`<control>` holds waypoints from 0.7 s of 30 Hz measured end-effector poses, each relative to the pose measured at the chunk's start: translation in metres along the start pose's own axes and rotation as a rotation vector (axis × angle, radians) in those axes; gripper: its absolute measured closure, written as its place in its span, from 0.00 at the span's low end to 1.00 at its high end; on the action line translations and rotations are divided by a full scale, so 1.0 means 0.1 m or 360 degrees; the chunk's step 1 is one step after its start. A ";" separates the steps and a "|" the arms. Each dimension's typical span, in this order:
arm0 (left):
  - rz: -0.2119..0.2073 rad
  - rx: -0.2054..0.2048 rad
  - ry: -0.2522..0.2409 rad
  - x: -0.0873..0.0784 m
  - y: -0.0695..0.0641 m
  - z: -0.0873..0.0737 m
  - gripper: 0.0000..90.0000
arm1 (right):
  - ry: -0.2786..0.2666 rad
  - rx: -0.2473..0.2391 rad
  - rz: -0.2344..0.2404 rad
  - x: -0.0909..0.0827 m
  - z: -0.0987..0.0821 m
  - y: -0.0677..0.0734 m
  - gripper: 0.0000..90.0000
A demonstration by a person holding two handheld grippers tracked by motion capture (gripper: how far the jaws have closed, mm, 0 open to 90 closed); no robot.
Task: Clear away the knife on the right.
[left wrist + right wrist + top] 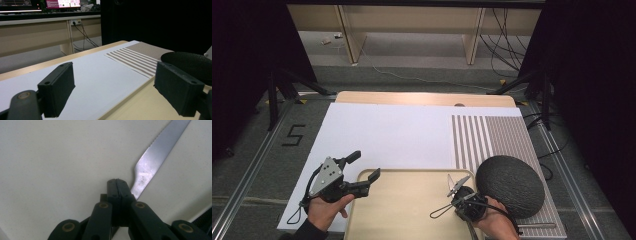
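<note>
A table knife (152, 162) lies with its steel blade pointing away to the upper right, over the pale tray (55, 157). My right gripper (116, 181) is shut, its jaws pressed flat together, and the knife's near end passes behind the right jaw; I cannot tell whether it is gripped. In the high view the right gripper (455, 189) sits over the beige tray (407, 215) near its right side, the blade (461, 179) slanting off its tip. My left gripper (364, 165) stands open at the tray's left rim, nothing between its jaws (115, 92).
A dark round textured mat (510, 185) lies right of the tray, partly on a striped placemat (492, 140). A white sheet (387, 132) covers the table beyond the tray. In the left gripper view the round mat (187, 62) lies past the right jaw.
</note>
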State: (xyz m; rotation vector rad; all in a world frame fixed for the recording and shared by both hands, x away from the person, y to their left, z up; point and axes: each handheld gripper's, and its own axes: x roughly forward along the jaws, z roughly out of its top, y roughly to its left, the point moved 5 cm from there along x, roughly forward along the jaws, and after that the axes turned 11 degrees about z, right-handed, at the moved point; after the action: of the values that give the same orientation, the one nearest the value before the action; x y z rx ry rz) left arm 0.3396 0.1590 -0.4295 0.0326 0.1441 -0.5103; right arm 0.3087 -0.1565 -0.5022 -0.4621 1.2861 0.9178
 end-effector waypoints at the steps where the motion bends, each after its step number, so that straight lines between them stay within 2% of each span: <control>1: 0.0000 0.0000 0.0000 0.00 0.00 0.00 0.18 | -0.0001 0.0000 -0.0002 0.00 -0.01 -0.01 1.00; 11: 0.0000 -0.0001 0.0000 0.00 0.00 0.00 0.18 | 0.0013 0.0056 0.0003 -0.05 -0.09 -0.06 1.00; 21: 0.0000 -0.0004 -0.0001 0.00 0.01 0.00 0.18 | 0.0020 0.0071 0.0010 -0.06 -0.12 -0.08 1.00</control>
State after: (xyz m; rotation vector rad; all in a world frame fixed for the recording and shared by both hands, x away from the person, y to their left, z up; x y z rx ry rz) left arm 0.3398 0.1595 -0.4294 0.0300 0.1443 -0.5104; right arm 0.3073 -0.1720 -0.5013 -0.4297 1.3174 0.8908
